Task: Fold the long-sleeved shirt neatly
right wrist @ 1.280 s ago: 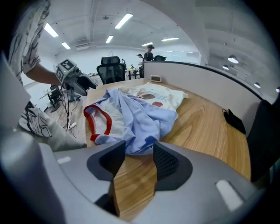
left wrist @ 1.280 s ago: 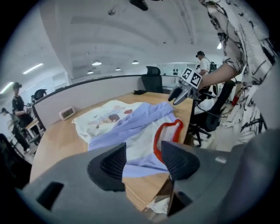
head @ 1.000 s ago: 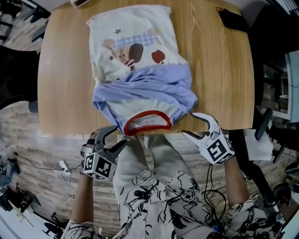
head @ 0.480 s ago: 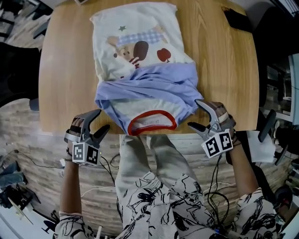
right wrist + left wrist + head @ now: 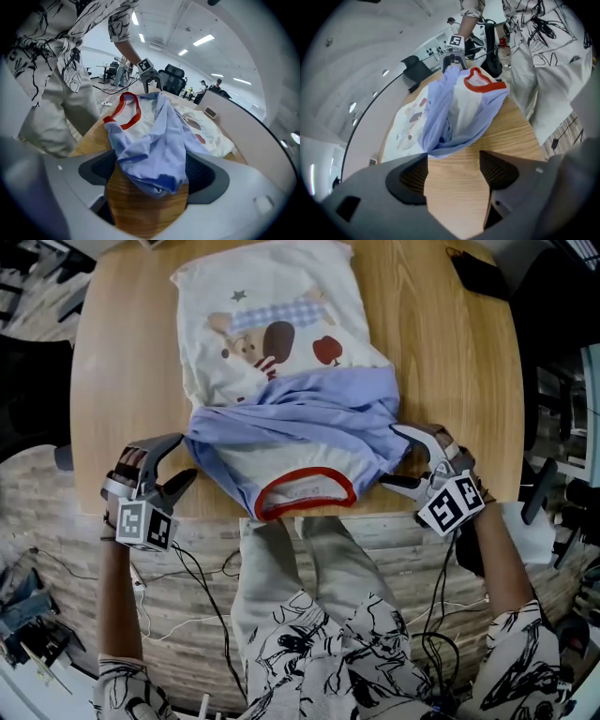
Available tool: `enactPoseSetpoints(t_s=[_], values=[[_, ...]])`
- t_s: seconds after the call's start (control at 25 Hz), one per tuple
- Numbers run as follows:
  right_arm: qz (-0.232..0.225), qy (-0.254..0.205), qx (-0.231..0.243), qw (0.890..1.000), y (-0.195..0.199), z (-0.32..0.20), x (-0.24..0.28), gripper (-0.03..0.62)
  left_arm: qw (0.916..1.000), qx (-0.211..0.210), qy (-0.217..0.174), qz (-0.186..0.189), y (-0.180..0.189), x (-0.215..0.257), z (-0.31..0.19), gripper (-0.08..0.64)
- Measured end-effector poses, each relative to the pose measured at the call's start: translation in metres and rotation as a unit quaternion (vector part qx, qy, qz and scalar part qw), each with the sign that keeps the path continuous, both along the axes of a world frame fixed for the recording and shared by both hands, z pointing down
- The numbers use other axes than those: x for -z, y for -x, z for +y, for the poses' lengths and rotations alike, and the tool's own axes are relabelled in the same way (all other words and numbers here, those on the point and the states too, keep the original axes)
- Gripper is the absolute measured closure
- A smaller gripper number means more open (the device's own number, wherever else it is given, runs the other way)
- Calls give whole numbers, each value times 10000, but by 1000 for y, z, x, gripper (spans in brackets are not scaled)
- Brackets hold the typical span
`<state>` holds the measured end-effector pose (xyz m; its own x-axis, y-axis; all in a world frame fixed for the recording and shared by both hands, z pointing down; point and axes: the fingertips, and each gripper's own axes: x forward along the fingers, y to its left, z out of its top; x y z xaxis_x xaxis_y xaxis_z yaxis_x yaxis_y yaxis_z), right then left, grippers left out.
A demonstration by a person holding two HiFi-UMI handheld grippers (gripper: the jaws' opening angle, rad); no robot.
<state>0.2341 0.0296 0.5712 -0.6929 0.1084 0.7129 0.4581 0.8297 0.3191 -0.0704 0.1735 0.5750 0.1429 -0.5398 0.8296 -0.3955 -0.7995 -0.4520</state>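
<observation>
We have swung our left gripper outward, jaws just opening on nothing with the soft, light shirt just ahead, while our right gripper, jaws just opened wide, straddles unpinched the limp blue sleeve worth gripping.

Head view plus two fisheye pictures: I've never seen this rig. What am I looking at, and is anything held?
No robot: a person holds tongs in each hand. The top-down picture comes from a camera on the person's head; the other two from cameras riding on each tool. A long-sleeved shirt, blue sleeves bunched across it, lies on the wooden table. The left tongs stand open over bare wood. The right tongs stand open around a blue sleeve end, not pinching it. Both have just been opening.
</observation>
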Motion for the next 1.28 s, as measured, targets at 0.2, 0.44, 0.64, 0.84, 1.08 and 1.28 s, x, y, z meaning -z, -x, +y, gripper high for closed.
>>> enactPoseSetpoints(t_s=[0.2, 0.44, 0.64, 0.84, 1.08, 1.28], values=[[104, -32, 347, 9993, 8, -2, -4, 120, 9977, -405, 61, -539, 17, -5, -16, 204], [31, 101, 422, 9991, 18, -6, -5, 199, 9927, -1024, 242, -591, 1, -7, -23, 234], [15, -164, 683, 9975, 19, -8, -5, 353, 9854, -1525, 391, -644, -12, -11, -20, 291], [-46, -279, 706, 9971, 16, -4, -5, 479, 9847, -1622, -26, -637, -30, -11, -20, 479], [-3, 105, 525, 9986, 6, 2, 5, 505, 9917, -1250, -277, -61, -43, -6, -1, 499], [93, 301, 748, 9967, -13, 26, 19, 509, 9937, -1067, -244, 229, -62, -2, 25, 499]])
